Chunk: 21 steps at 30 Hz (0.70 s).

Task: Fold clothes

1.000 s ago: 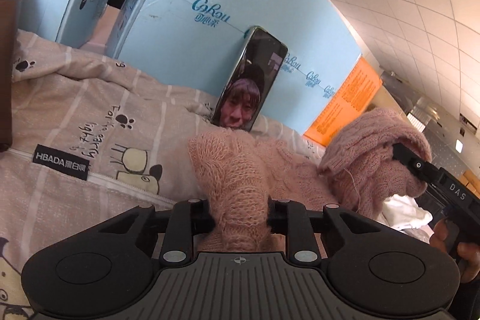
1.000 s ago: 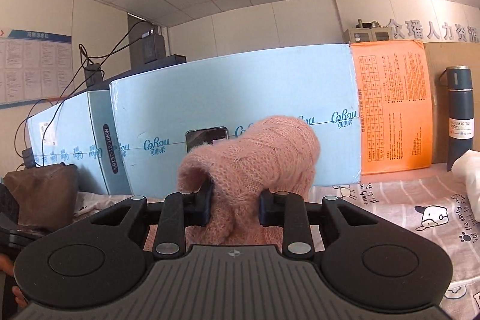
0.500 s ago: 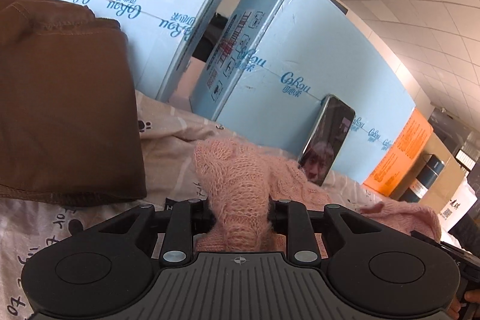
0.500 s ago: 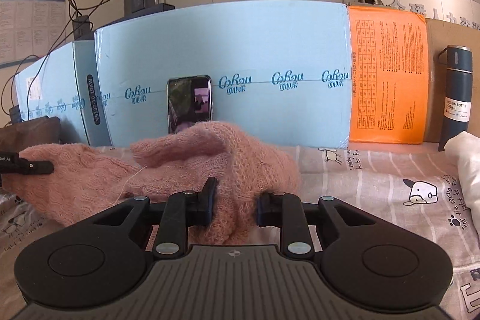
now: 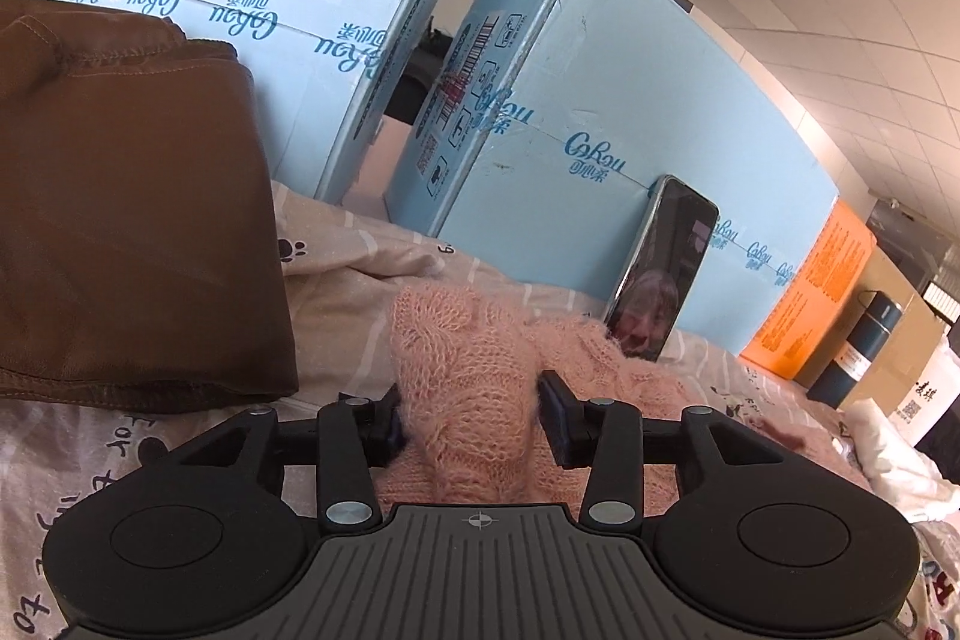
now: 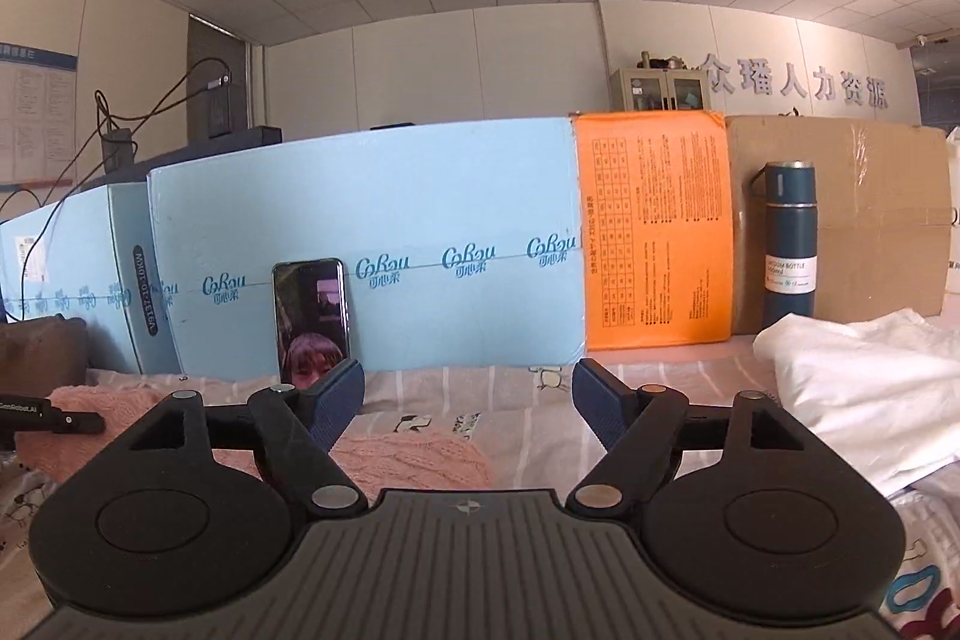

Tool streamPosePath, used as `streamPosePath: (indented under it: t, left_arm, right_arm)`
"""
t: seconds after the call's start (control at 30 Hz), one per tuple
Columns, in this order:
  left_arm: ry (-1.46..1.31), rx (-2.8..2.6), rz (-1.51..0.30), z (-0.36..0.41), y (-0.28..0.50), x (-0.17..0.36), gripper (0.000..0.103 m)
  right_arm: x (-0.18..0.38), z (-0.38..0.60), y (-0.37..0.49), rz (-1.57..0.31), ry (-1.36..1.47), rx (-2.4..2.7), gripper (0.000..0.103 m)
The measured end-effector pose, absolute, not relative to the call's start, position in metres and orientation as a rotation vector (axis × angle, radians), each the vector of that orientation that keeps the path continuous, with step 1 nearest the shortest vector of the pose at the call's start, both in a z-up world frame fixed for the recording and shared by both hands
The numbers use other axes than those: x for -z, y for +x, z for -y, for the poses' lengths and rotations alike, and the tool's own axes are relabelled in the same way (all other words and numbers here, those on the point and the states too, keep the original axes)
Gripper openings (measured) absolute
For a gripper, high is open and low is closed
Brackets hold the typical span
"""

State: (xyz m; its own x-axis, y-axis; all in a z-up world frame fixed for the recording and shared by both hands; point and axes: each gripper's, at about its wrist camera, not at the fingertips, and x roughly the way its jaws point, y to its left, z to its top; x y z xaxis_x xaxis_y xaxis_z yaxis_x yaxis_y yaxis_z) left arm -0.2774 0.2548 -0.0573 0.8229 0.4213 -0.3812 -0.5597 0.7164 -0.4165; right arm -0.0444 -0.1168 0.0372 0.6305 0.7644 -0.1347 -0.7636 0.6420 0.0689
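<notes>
Left wrist view: the left tongs (image 5: pixel 474 421) are opening, with a bunched fold of the pink knitted sweater (image 5: pixel 480 376) between them. The pad on the picture's right stands clear of the knit; whether the other pad touches it cannot be told. The sweater lies on the printed bedsheet (image 5: pixel 336 280) and runs away to the picture's right, toward the phone (image 5: pixel 660 274) propped on the blue carton (image 5: pixel 630 112). A folded brown garment (image 5: pixel 120 196) sits just to the left.

Right wrist view: the right tongs (image 6: pixel 468 409) are opening wide, with nothing between them. The sweater (image 6: pixel 414 454) lies flat below and to the left, its long axis across the picture. The left tongs are judged nearer for the next fold.
</notes>
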Motion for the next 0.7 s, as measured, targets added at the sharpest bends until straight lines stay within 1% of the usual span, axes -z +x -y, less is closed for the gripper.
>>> streamPosePath:
  t: [0.07, 0.1, 0.17, 0.27, 0.3, 0.33, 0.43, 0.57, 0.63, 0.7]
  left_arm:
    - [-0.542, -0.553, -0.279, -0.254, -0.277, 0.058, 0.054]
    - [-0.54, -0.558, -0.285, -0.254, -0.276, 0.058, 0.059]
    - [-0.529, -0.568, -0.287, -0.253, -0.276, 0.058, 0.061]
    - [-0.519, -0.573, -0.284, -0.252, -0.277, 0.058, 0.067]
    - [-0.516, -0.576, -0.28, -0.251, -0.278, 0.057, 0.07]
    - [-0.514, -0.577, -0.277, -0.25, -0.278, 0.057, 0.073]
    - [-0.515, -0.58, -0.277, -0.251, -0.278, 0.057, 0.074]
    - [-0.516, -0.583, -0.286, -0.251, -0.277, 0.058, 0.076]
    - [-0.515, -0.584, -0.29, -0.251, -0.276, 0.059, 0.079]
    - [-0.512, -0.587, -0.3, -0.25, -0.275, 0.059, 0.081]
  right_arm:
    - [-0.057, 0.139, -0.052, -0.091, -0.052, -0.858, 0.084]
    - [-0.067, 0.149, -0.056, -0.057, -0.084, -0.85, 0.086]
    - [-0.088, 0.169, -0.063, 0.004, -0.146, -0.824, 0.087]
    - [-0.121, 0.196, -0.068, 0.098, -0.198, -0.757, 0.087]
    - [-0.131, 0.205, -0.069, 0.133, -0.197, -0.736, 0.088]
    - [-0.141, 0.213, -0.068, 0.164, -0.178, -0.723, 0.091]
    - [-0.166, 0.237, -0.063, 0.242, -0.1, -0.703, 0.094]
    - [-0.185, 0.265, -0.042, 0.219, 0.078, -0.71, 0.098]
    - [-0.185, 0.261, -0.034, 0.185, 0.057, -0.717, 0.1]
    - [-0.179, 0.245, -0.028, 0.148, -0.022, -0.73, 0.101]
